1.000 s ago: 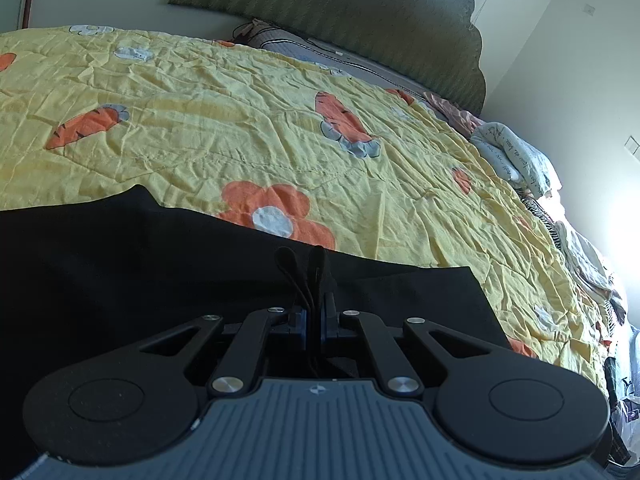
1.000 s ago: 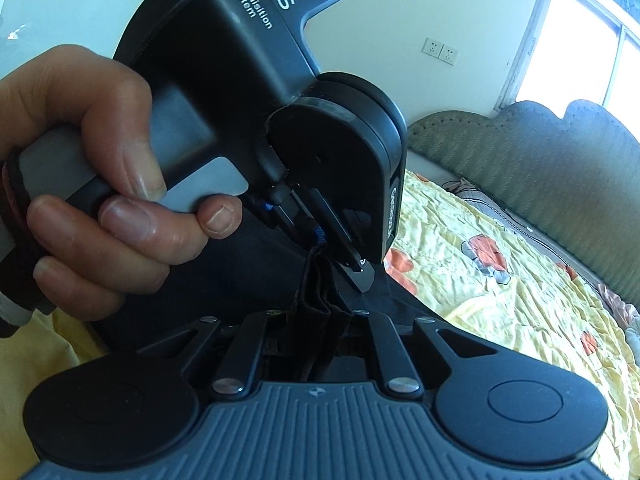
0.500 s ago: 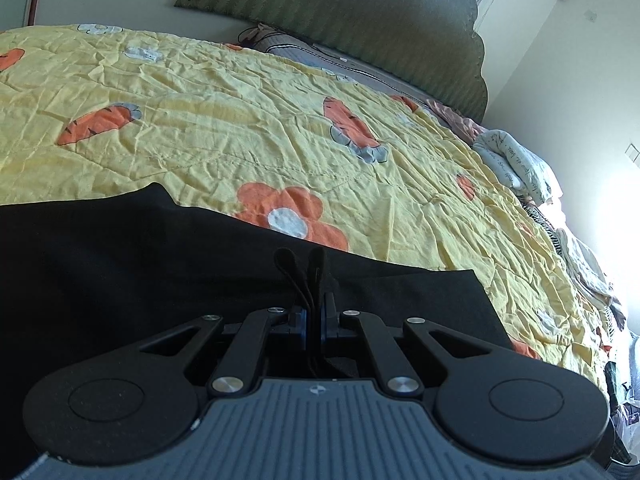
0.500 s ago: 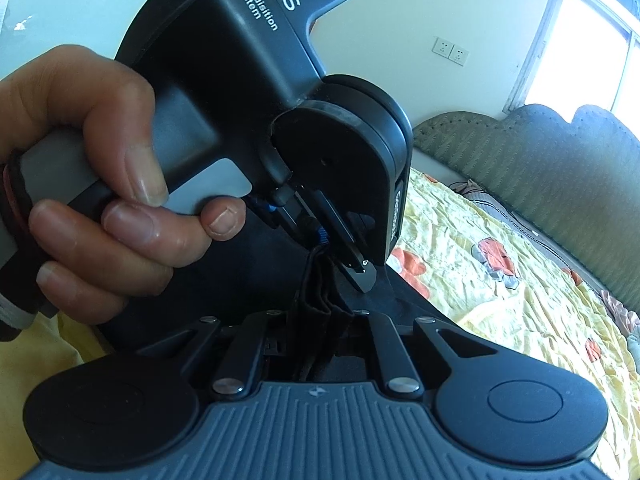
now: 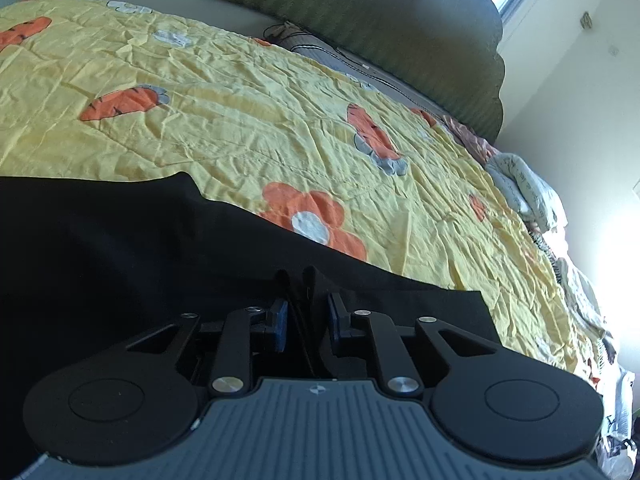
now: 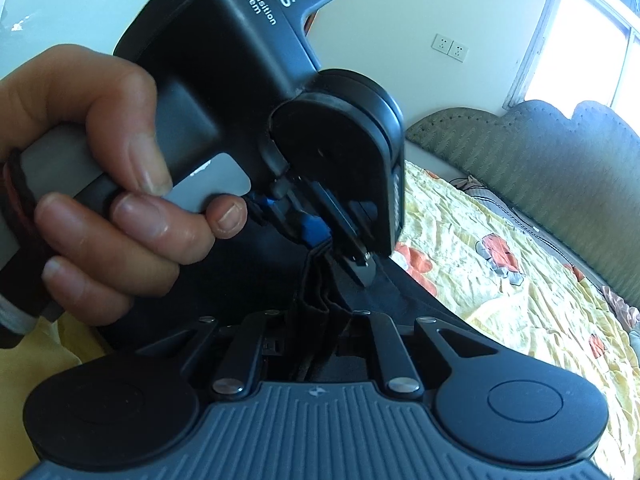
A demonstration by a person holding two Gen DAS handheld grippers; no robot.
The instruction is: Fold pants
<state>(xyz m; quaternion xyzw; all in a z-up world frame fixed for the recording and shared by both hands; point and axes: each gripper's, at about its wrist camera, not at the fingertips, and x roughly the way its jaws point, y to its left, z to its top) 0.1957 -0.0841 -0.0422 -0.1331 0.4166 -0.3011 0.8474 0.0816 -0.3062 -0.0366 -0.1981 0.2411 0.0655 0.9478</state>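
The black pants (image 5: pixel 120 260) lie spread over a yellow quilt, filling the lower left of the left wrist view. My left gripper (image 5: pixel 306 300) sits at their near edge with its jaws opening. Its blue pads (image 5: pixel 280 320) stand apart, and a thin upright fold of the black cloth runs loose between them. In the right wrist view a hand (image 6: pixel 100 200) holds that left gripper (image 6: pixel 336 250) just ahead, over the same pants (image 6: pixel 400 296). My right gripper (image 6: pixel 320 316) is shut on a bunched ridge of the black cloth, which hides its fingertips.
The yellow quilt (image 5: pixel 240 128) with orange flowers and carrots covers the bed beyond the pants. A green padded headboard (image 5: pixel 380 32) and a grey pillow (image 5: pixel 320 48) stand at the far end. Heaped clothes (image 5: pixel 528 192) line the bed's right edge by the wall.
The left gripper's jaws, pinched on the pants' edge before, have parted so the blue pads show. The left view has rolled slightly. The right gripper keeps its grip unchanged.
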